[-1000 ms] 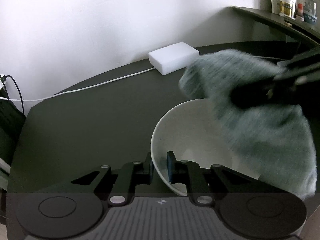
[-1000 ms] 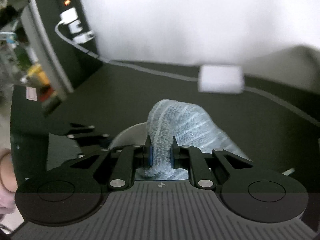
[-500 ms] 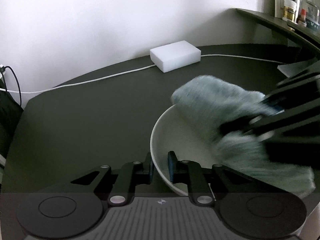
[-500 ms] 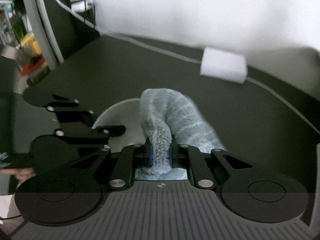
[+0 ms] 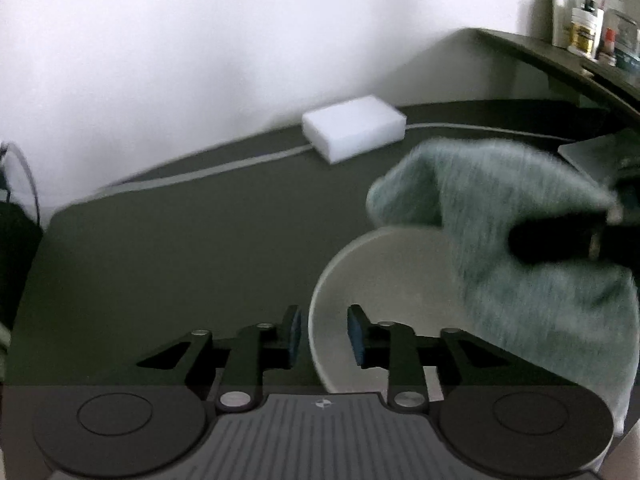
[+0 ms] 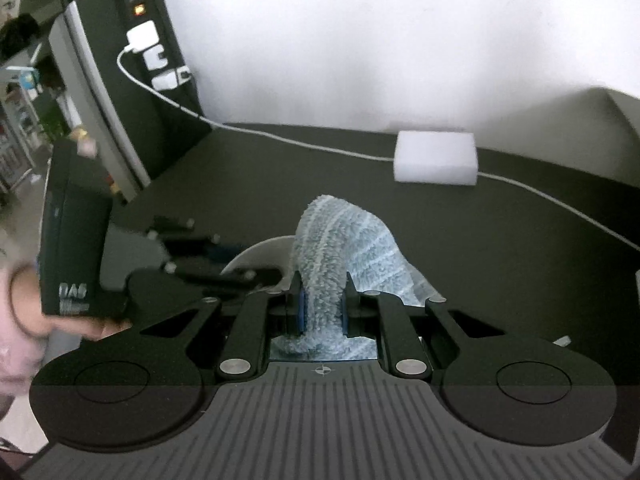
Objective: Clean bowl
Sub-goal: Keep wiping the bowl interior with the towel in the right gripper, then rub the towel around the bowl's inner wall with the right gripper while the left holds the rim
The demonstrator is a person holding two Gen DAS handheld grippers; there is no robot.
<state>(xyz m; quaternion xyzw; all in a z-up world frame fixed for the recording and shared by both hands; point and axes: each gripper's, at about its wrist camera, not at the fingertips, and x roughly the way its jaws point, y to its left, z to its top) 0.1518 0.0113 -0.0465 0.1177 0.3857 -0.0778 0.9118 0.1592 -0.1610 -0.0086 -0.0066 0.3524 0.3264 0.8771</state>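
1. Gripping the grey-blue cloth (image 6: 340, 248), the right gripper (image 6: 322, 304) is clamping a fold of it between its pads, the rest draping over the bowl (image 5: 384, 280).
2. Straddling the bowl's near rim, the left gripper (image 5: 323, 336) is sitting with its fingers slightly apart, one outside and one inside; whether they are touching the wall is unclear.
3. Wiping seems to be under way; next, the cloth is probably needing to press down onto the inner wall while the left gripper is steadying the rim.
4. Resting on the dark table (image 5: 180, 248), the bowl is showing nothing inside but cloth; a white sponge block (image 5: 354, 126) is lying well apart.
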